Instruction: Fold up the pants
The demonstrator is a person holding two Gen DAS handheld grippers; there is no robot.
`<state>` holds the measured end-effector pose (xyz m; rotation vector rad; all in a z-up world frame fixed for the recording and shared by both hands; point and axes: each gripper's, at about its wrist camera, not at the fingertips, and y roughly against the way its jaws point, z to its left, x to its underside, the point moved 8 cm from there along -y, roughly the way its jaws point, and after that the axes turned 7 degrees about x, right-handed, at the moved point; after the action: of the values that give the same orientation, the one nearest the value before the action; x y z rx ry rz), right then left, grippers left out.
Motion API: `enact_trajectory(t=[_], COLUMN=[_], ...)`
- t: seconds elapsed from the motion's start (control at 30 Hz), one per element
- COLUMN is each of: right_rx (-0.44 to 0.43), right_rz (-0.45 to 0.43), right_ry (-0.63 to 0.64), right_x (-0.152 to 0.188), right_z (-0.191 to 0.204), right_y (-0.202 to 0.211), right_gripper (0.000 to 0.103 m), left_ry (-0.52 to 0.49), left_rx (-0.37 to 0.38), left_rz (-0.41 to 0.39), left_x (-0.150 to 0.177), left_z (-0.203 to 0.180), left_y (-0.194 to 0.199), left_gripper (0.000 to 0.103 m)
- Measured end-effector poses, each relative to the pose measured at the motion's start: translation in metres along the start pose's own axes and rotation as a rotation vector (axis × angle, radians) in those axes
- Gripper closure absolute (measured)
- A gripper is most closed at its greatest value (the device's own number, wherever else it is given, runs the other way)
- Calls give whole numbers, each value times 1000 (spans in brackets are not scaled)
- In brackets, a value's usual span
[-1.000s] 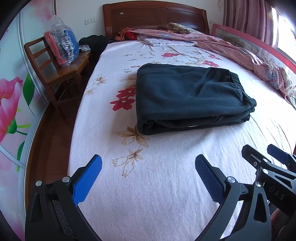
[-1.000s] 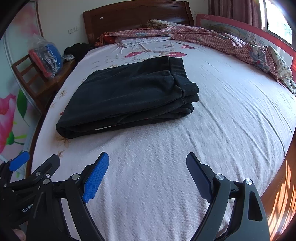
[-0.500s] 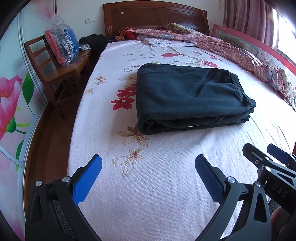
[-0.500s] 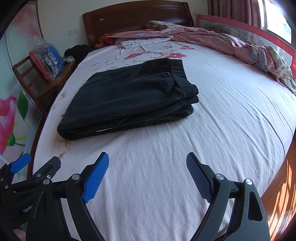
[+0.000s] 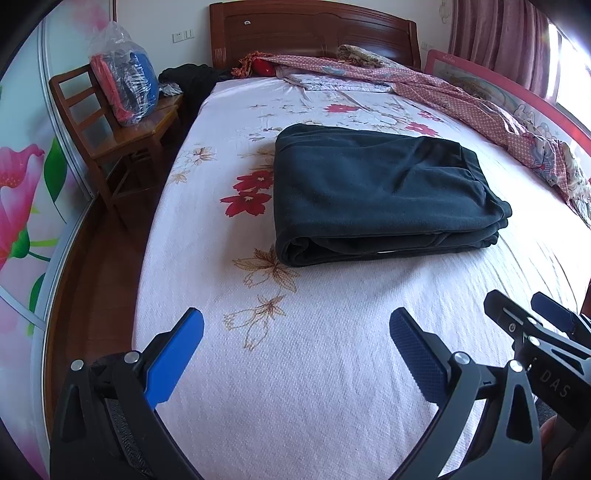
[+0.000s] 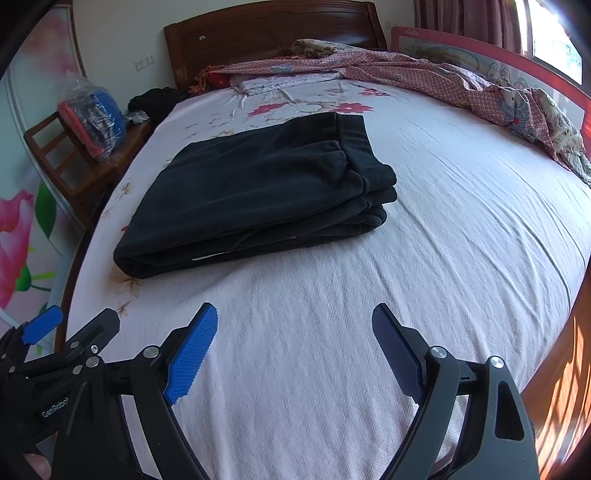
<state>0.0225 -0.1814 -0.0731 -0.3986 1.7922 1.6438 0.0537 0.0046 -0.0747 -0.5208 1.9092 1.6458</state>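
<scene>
The dark pants (image 5: 376, 188) lie folded in a thick rectangle on the floral bed sheet (image 5: 295, 369), also in the right wrist view (image 6: 255, 188). My left gripper (image 5: 295, 332) is open and empty, held above the sheet well short of the pants. My right gripper (image 6: 294, 325) is open and empty too, likewise short of the pants. The right gripper shows at the right edge of the left wrist view (image 5: 532, 325); the left gripper shows at the left edge of the right wrist view (image 6: 70, 328).
A wooden chair (image 5: 107, 136) with a bagged bundle (image 5: 123, 86) stands left of the bed. A patterned quilt (image 5: 461, 103) lies along the far and right side. A wooden headboard (image 5: 314, 33) is behind. Dark clothes (image 5: 192, 79) lie beside the bed head.
Both grippers have drifted slightly, so the pants sit a little differently in view. The pants have not moved and both grippers stay open.
</scene>
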Motion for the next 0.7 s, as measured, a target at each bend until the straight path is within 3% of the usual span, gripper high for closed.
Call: enact_trajectory(t=[0.7], right_rx=[-5], right_rz=[12], right_ry=[-1], right_x=[1], right_z=[-1], right_y=[-2], right_gripper=[18], left_ry=[-5], left_rx=[10], left_rz=[-2], left_x=[0], left_z=[-2], left_y=[0], left_gripper=[2])
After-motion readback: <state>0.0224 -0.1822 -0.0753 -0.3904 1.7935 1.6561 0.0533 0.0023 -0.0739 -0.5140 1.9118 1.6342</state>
